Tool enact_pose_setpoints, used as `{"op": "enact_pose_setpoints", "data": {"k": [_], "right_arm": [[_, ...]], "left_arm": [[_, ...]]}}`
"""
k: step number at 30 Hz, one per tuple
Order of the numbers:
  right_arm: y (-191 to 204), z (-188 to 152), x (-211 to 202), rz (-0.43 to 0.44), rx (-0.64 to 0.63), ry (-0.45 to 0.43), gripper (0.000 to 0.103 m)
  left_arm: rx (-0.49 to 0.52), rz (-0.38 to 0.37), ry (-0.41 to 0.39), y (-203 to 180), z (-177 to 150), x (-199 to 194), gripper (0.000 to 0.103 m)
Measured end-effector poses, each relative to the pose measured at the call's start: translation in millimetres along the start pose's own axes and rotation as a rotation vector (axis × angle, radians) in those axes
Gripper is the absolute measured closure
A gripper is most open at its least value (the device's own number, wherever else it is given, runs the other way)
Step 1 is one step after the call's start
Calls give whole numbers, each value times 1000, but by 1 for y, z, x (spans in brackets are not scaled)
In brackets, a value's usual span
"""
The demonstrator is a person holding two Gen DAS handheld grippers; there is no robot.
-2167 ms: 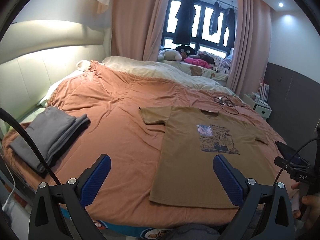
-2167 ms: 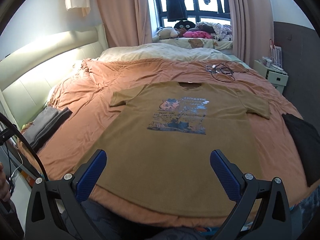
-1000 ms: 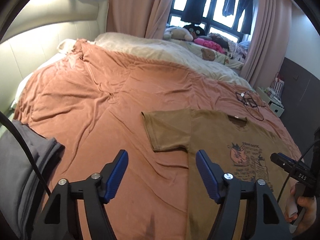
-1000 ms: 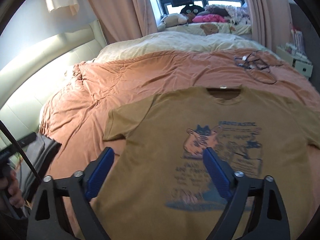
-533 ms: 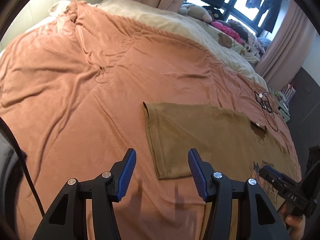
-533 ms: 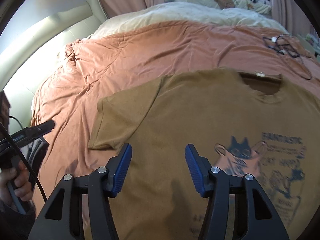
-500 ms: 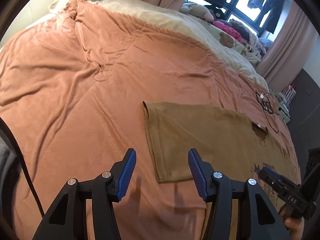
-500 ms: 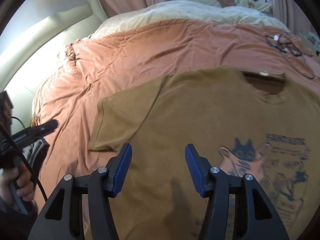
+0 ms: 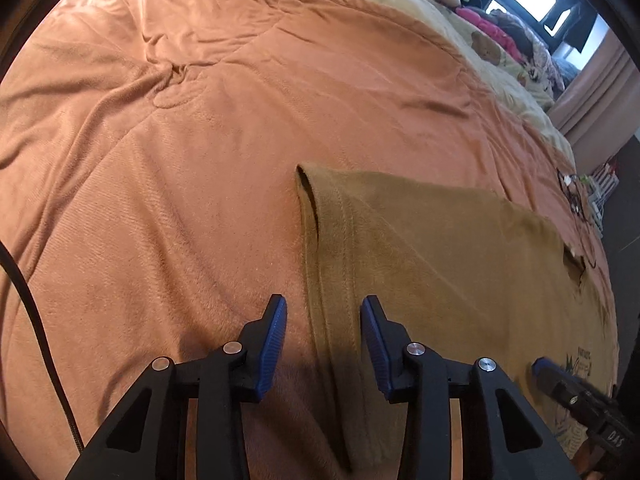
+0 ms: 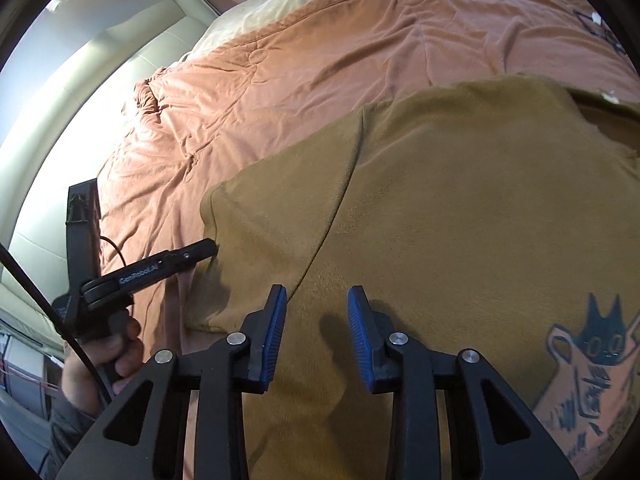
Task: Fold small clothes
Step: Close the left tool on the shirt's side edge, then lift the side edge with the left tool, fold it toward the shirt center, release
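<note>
The T-shirt (image 9: 460, 256) lies flat on the bed (image 9: 180, 160). The left hand-held gripper (image 9: 323, 312), jaws just closing, straddles the sleeve hem (image 9: 320, 240) ungripped; the right hand-held gripper (image 10: 317, 300) hovers open, narrowing, over the shoulder seam (image 10: 340, 200).

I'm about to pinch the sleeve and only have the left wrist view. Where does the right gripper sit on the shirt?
Observer: The right gripper hangs over the shirt chest, just inside the sleeve seam. Its jaws have just been closing, and the cloth under them is unpinched.
Operator: My left gripper has its jaws either side of the sleeve hem; they have just been closing. How does it look from the side?
Observer: Its tip points at the sleeve's outer edge. I cannot tell whether it touches.
</note>
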State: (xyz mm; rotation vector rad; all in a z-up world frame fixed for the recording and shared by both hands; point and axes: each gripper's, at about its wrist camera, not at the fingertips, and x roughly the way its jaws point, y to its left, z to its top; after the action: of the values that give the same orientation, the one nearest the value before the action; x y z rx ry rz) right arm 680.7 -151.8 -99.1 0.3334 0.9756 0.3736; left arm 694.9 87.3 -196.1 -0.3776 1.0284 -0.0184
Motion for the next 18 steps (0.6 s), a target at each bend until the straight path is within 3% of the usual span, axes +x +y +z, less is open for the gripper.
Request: {"op": "enact_pose_setpoints", "data": {"k": [2, 5, 6, 7, 10, 16, 18], "right_arm": [[-3, 1, 7, 6, 17, 9, 74], [-10, 0, 13, 42, 68, 24, 78], [-13, -1, 13, 56, 86, 25, 80], [-17, 0, 13, 74, 108, 25, 81], [-23, -1, 16, 95, 136, 32, 86], [-32, 1, 24, 118, 177, 47, 88], [-31, 1, 22, 108, 175, 55, 88]], "left_arm": [[-8, -29, 12, -2, 1, 1, 80], [-3, -48, 26, -7, 5, 4, 83], [2, -36, 26, -8, 7, 4, 95], [-2, -22, 23, -7, 8, 3, 99], [-23, -39, -4, -6, 11, -10, 99], [36, -38, -57, -28, 20, -45, 99], [36, -75, -60, -35, 24, -53, 100]]}}
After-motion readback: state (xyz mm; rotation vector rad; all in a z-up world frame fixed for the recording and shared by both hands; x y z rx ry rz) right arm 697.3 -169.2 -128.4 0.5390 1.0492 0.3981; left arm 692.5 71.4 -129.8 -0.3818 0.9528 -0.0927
